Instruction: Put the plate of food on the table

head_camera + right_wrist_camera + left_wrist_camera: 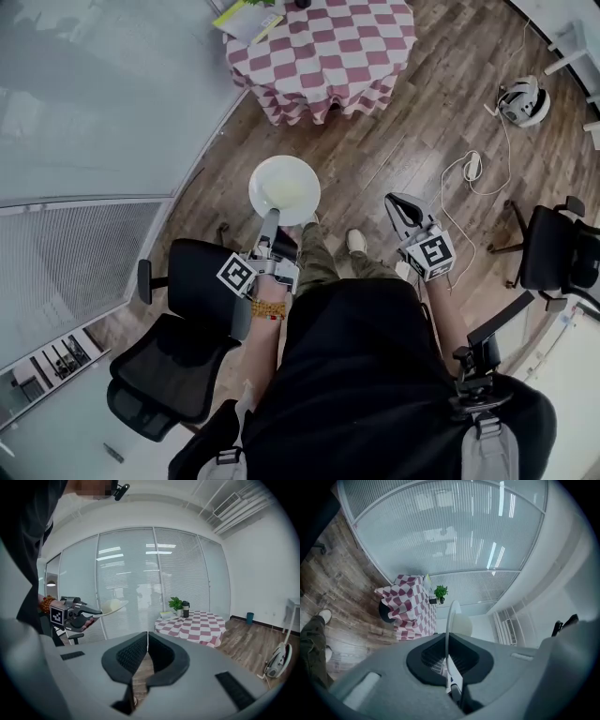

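1. while you hold the plate [284,178] out in front of you above the wood floor [412,141], your left gripper [273,218] has its jaws pinched on the plate's near rim. in the left gripper view the rim runs edge-on between the two jaws, which press on it from both sides.
2. the plate is round and white, and it carries a pale yellowish heap of food [289,195]. from the right gripper view it sits close to level.
3. you have it in the air, well apart from the table [323,47], which stands ahead of you under a red-and-white checked cloth.
4. your right gripper [394,201] hangs to the right of the plate and does not touch it. its jaws are pressed together with nothing between them.
5. on the table there is a small green plant [176,603] with a dark cup [186,609] just beside it, and some papers [248,17] lie near the table's left edge.
6. a black office chair [178,319] stands just to your left, and a second chair [553,248] stands to your right.
7. a white machine [523,101] sits on the floor at the far right, and a pale cable [469,169] trails from it toward you.
8. a glass wall [103,94] with blinds runs along your left side, near the table.
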Action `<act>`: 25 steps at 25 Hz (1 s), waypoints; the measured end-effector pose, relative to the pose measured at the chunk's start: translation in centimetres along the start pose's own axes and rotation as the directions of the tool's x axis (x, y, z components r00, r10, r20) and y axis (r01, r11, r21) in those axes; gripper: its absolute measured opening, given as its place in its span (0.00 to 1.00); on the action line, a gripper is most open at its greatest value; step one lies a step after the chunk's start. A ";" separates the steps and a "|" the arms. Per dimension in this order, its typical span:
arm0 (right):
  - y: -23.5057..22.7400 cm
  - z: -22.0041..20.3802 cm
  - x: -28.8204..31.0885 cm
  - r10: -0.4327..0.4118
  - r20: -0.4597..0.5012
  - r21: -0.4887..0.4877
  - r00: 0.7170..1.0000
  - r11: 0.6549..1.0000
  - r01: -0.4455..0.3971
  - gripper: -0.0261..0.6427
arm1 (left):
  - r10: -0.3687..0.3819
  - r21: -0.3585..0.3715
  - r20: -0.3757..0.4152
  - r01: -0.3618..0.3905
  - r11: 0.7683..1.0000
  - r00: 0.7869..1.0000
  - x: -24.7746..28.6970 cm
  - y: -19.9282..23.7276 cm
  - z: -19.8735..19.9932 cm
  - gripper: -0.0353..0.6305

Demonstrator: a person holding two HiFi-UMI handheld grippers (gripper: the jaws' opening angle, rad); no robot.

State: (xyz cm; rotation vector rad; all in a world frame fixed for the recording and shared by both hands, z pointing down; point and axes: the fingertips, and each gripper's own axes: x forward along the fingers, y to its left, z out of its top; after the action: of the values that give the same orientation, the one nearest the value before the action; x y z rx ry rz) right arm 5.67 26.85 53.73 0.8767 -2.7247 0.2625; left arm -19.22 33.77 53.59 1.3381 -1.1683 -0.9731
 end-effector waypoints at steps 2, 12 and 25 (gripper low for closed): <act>0.3 1.8 2.3 -0.013 0.001 -0.013 1.000 1.000 0.013 0.06 | 0.003 -0.017 -0.020 -0.004 1.000 1.000 1.6 0.4 2.0 0.07; 4.6 9.5 12.7 -0.049 0.018 -0.089 0.999 0.995 0.051 0.06 | -0.048 -0.062 -0.115 0.041 0.997 0.992 6.1 1.2 12.5 0.07; 9.0 12.7 19.4 -0.031 -0.021 -0.180 0.999 0.983 0.026 0.06 | -0.066 -0.130 -0.074 0.056 0.990 0.995 7.8 3.6 21.1 0.07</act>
State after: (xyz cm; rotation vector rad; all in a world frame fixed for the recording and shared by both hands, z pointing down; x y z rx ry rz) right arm -17.32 20.27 46.83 0.8553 -2.6612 0.0202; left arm -38.70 22.16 55.42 1.3037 -0.9949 -1.0133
